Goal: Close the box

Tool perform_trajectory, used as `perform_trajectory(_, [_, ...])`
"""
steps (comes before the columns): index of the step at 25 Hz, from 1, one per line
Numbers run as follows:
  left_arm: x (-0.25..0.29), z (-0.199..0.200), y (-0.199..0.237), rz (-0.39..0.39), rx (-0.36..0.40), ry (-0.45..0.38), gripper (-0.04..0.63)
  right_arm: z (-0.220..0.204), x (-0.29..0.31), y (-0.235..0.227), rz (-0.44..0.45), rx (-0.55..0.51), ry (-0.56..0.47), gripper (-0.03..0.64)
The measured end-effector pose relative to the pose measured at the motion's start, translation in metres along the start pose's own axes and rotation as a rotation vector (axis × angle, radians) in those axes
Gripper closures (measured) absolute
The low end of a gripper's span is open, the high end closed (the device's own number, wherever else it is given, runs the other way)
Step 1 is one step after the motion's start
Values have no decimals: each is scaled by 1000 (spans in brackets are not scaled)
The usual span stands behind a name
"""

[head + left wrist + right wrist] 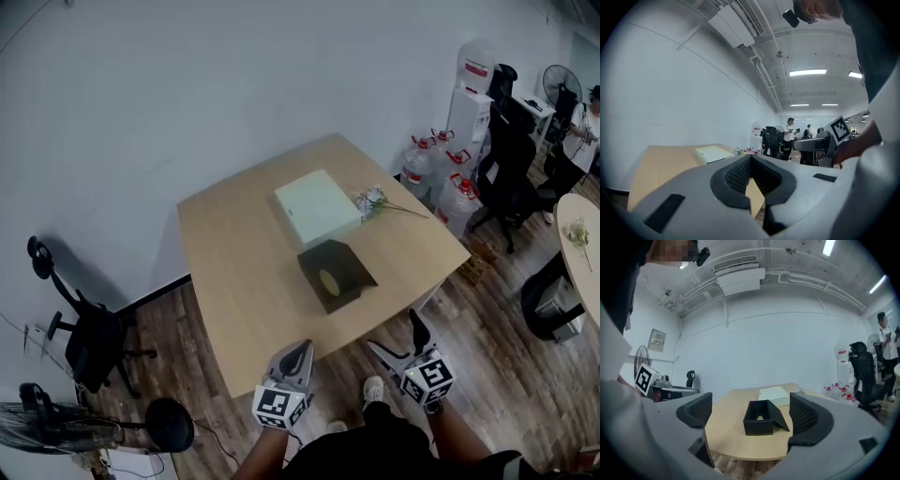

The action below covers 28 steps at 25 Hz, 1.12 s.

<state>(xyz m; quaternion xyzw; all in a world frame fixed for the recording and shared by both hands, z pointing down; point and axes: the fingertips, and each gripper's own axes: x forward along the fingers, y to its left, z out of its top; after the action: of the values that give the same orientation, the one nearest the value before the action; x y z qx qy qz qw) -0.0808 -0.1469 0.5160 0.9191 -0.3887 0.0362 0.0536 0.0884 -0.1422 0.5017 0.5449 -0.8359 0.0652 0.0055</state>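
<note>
The black box stands uncovered near the middle of the wooden table, its lid flap hanging out to one side. Something pale and round lies inside it. In the right gripper view the black box sits straight ahead, beyond the jaws. My right gripper hovers off the table's near edge, open, with nothing between its fingers; the right gripper frames the box from a distance. My left gripper is held beside it at the near edge. The left gripper is shut, its pads meeting at the tips.
A flat white box lies behind the black one, with a sprig of flowers to its right. Water jugs and black office chairs stand right of the table; another chair and a fan stand at the left.
</note>
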Motion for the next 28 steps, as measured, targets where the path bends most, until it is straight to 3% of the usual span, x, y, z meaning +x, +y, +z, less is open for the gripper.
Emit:
perform_trajectory(5, [33, 4, 11, 54, 3, 12, 580, -17, 34, -37, 66, 263, 54, 104])
perform_trajectory(11, [63, 0, 19, 97, -8, 37, 580, -36, 70, -64, 136, 489, 109, 104])
perform_trajectory(15, [72, -5, 25, 122, -14, 61, 580, -55, 90, -78, 161, 730, 141, 104])
perform_trajectory(22, [87, -13, 33, 146, -16, 97, 580, -92, 118, -106, 130, 1229, 135, 143])
perform_trajectory(28, [104, -5, 41, 169, 8, 110, 580, -138, 131, -127, 52, 1546, 142, 190])
